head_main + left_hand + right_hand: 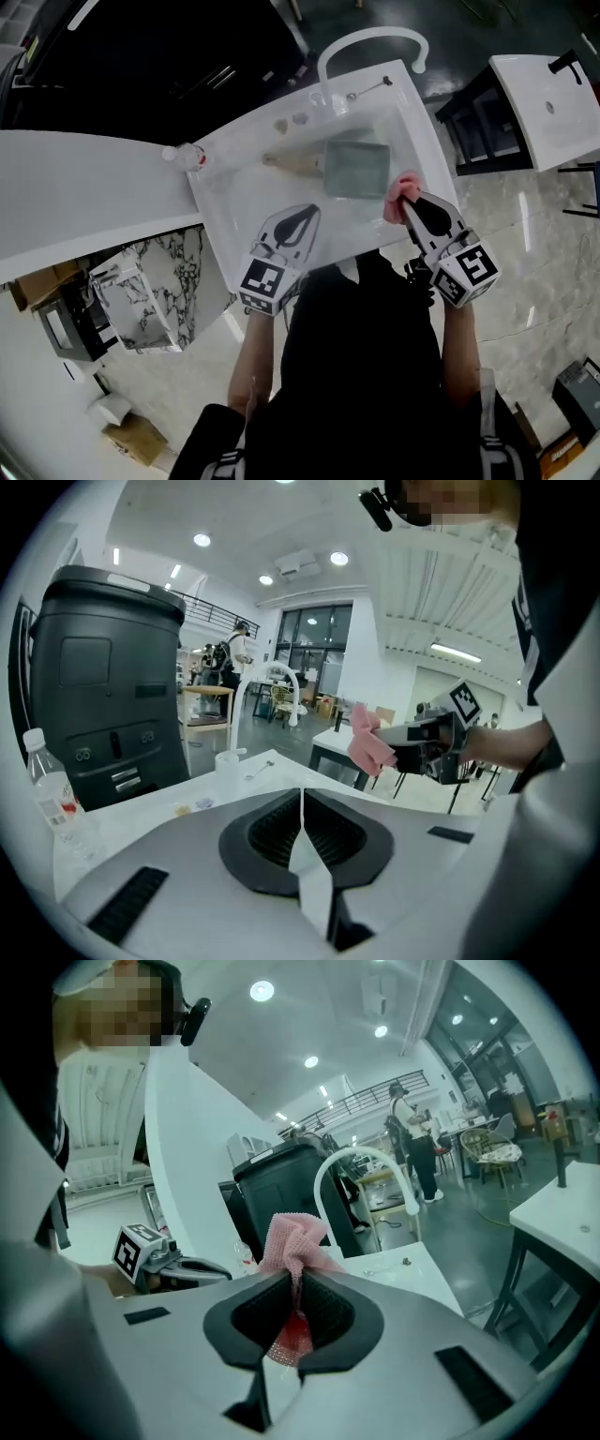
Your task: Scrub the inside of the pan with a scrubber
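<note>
Grey-green square metal pan [354, 169] with a pale wooden handle [289, 162] lies flat in the white rectangular sink [214, 217]. It sits towards the far end, below the white arched faucet [370, 36], with its handle pointing to the person's left. The pink mesh scrubber [292, 1237] is pinched in the right gripper [298, 1290], whose jaws clamp its lower part while a tuft bunches out past the tips. It hangs over the sink's right rim, just beside the pan but apart from it. The left gripper [302, 803] has its jaws pressed together on nothing and hovers over the sink's near edge. To scrub well, I judge the left should steady the handle so the pan can't skate. The right should then bring the tuft down inside and rub in firm, overlapping strokes into the corners. A clear plastic bottle [184, 157] stands on the counter left of the sink.
</note>
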The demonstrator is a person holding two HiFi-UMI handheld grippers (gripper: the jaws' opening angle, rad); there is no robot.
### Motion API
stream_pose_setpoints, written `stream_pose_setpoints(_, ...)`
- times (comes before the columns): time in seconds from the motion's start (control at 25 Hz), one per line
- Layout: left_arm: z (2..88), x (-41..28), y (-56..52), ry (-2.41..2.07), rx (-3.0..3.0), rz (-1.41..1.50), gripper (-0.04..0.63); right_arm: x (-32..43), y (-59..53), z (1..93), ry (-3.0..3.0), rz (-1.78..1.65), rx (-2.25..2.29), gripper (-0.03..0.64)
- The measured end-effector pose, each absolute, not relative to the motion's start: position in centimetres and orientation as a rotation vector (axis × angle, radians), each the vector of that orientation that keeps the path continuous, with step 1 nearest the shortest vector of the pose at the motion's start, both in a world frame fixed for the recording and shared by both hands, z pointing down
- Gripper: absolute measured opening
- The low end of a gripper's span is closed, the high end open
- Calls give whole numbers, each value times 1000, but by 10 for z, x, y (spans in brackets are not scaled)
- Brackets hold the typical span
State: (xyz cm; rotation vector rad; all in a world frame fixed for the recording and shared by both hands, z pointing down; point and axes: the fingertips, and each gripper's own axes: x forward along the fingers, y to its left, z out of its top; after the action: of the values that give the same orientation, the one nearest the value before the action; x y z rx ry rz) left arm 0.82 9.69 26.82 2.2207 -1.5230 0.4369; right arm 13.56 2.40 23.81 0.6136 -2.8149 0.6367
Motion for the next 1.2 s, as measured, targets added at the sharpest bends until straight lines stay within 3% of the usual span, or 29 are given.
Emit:
stream_pose_setpoints(0.2,296,15,85,-1601,2179,732,34,125,14,279,-2737,706,431,40)
stream_pose_setpoints(1.2,480,-83,15,-1381,1944,982,34,48,-4,460,-2362,691,341,40)
